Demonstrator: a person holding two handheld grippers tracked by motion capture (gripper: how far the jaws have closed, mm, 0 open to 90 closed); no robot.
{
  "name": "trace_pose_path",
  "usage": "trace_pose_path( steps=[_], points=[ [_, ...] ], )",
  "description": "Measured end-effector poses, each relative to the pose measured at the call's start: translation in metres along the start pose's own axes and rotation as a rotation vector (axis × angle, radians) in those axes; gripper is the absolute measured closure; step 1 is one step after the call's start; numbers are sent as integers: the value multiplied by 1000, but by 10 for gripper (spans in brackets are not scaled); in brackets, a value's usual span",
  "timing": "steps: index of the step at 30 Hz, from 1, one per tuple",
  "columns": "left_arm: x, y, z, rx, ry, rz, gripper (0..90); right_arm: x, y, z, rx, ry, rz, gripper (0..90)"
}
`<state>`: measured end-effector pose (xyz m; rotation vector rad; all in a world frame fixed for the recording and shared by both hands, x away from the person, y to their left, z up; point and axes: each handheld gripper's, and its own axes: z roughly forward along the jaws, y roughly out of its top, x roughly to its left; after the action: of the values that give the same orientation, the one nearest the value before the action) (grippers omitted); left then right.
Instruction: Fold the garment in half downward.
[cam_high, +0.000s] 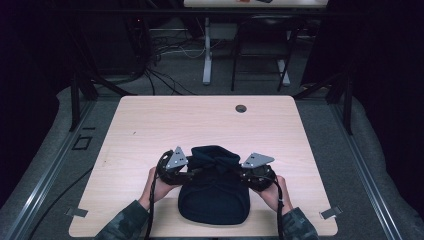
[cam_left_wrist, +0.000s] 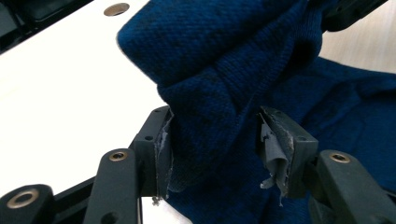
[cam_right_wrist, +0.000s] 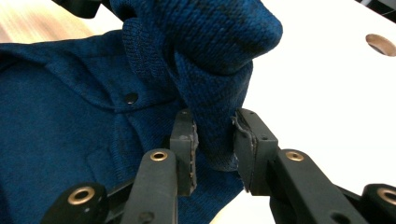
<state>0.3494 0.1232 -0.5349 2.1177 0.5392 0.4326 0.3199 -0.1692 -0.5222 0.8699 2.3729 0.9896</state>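
A dark blue knitted garment (cam_high: 214, 192) lies bunched at the near middle of the light wooden table (cam_high: 150, 130). Its far end is lifted into a raised fold between the two grippers. My left gripper (cam_high: 186, 172) holds the garment's left side; in the left gripper view its jaws are shut on a thick fold of the garment (cam_left_wrist: 215, 135). My right gripper (cam_high: 241, 175) holds the right side; in the right gripper view its jaws pinch a fold of the garment (cam_right_wrist: 214, 135) beside a small dark button (cam_right_wrist: 130, 98).
A round cable hole (cam_high: 241, 108) sits near the table's far edge. Beyond the table stand desk legs (cam_high: 207, 50), a dark chair frame (cam_high: 260, 55) and loose cables (cam_high: 165, 75) on the floor. Metal rails (cam_high: 45, 170) run along both sides.
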Motion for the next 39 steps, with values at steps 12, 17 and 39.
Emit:
trace_pose_path(
  steps=[12, 17, 39],
  points=[
    [-5, -13, -3, 26, -48, 0, 597, 7, -3, -2, 12, 18, -17, 713],
    [-7, -16, -3, 41, -60, -2, 596, 10, -5, -2, 38, 28, -29, 700],
    [-14, -22, -10, 34, -99, 57, 746, 11, -21, -1, 61, 42, -64, 775]
  ],
)
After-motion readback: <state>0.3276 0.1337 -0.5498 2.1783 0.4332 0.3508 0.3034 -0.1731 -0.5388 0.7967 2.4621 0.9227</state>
